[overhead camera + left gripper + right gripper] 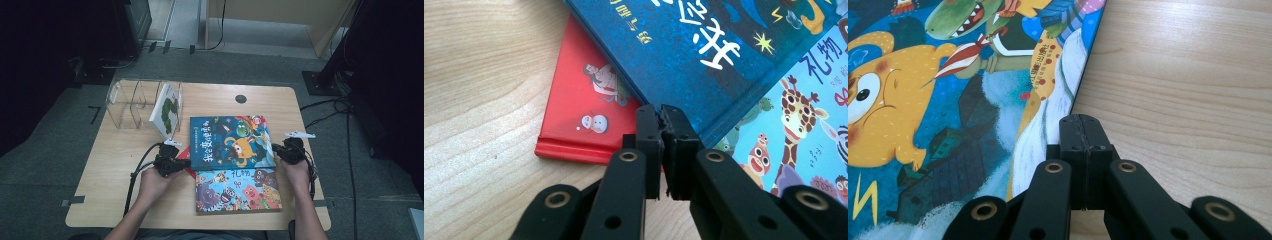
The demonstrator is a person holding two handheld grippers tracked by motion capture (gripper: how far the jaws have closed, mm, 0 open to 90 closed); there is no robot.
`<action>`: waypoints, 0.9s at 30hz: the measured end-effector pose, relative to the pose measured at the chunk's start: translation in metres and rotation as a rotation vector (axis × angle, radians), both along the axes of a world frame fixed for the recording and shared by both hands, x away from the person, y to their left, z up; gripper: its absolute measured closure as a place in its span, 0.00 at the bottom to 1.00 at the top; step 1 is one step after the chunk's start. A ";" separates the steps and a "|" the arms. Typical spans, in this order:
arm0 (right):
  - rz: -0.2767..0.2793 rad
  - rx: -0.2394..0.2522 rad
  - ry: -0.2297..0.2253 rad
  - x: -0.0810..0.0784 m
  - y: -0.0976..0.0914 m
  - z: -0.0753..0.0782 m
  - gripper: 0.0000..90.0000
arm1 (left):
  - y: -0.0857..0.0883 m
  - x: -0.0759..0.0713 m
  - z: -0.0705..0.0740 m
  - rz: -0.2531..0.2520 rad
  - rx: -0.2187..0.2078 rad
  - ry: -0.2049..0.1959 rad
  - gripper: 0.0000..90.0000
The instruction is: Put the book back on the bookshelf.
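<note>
Both jaw pairs are clenched on nothing: left hand-held gripper (pixel 175 161) and right hand-held gripper (pixel 280 151) flank the blue book (pixel 231 141) on the bench (pixel 110 165). Pushed unevenly, it could skew off the books beneath.

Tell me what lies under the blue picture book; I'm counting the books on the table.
Under the blue picture book a red book sticks out at its left edge, and the giraffe book at its near edge. How far either reaches beneath it is covered.

blue book (pixel 230 142): orange monster | red book (pixel 579 112): snowman | table (pixel 120 165): pale woodgrain
</note>
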State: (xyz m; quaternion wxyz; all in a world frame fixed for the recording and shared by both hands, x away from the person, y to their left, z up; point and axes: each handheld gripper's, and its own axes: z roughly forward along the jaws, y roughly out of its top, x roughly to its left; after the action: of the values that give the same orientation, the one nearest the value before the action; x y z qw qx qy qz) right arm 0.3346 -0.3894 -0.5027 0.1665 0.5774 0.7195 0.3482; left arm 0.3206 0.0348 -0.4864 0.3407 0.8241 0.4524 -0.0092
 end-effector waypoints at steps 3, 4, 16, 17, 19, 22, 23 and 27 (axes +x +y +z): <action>-0.001 0.006 -0.008 0.001 0.000 0.000 1.00 | 0.002 0.002 0.000 0.004 -0.002 0.007 0.91; -0.005 0.010 -0.015 0.002 0.000 0.001 1.00 | 0.003 0.003 0.000 0.008 0.002 0.002 0.88; -0.014 -0.013 -0.014 0.014 0.002 0.006 1.00 | 0.009 0.029 0.008 0.029 -0.026 -0.002 0.59; -0.015 -0.016 -0.015 0.016 0.003 0.006 1.00 | 0.009 0.032 0.008 0.037 -0.026 0.002 0.58; -0.020 -0.015 -0.013 0.020 0.004 0.006 1.00 | 0.009 0.037 0.007 0.033 -0.023 0.010 0.55; -0.030 0.007 -0.018 0.024 0.003 0.007 1.00 | 0.008 0.044 0.008 0.034 -0.030 0.020 0.48; -0.031 0.011 -0.017 0.025 0.003 0.008 1.00 | 0.008 0.046 0.007 0.036 -0.039 0.026 0.46; -0.031 0.010 -0.013 0.028 0.003 0.007 1.00 | 0.004 0.054 0.007 0.038 -0.042 0.035 0.42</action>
State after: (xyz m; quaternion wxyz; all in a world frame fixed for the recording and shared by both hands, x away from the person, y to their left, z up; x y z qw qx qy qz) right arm 0.3623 -0.3864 -0.4958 0.1735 0.5870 0.7077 0.3529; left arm 0.3741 0.0390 -0.4793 0.3500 0.8077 0.4738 -0.0266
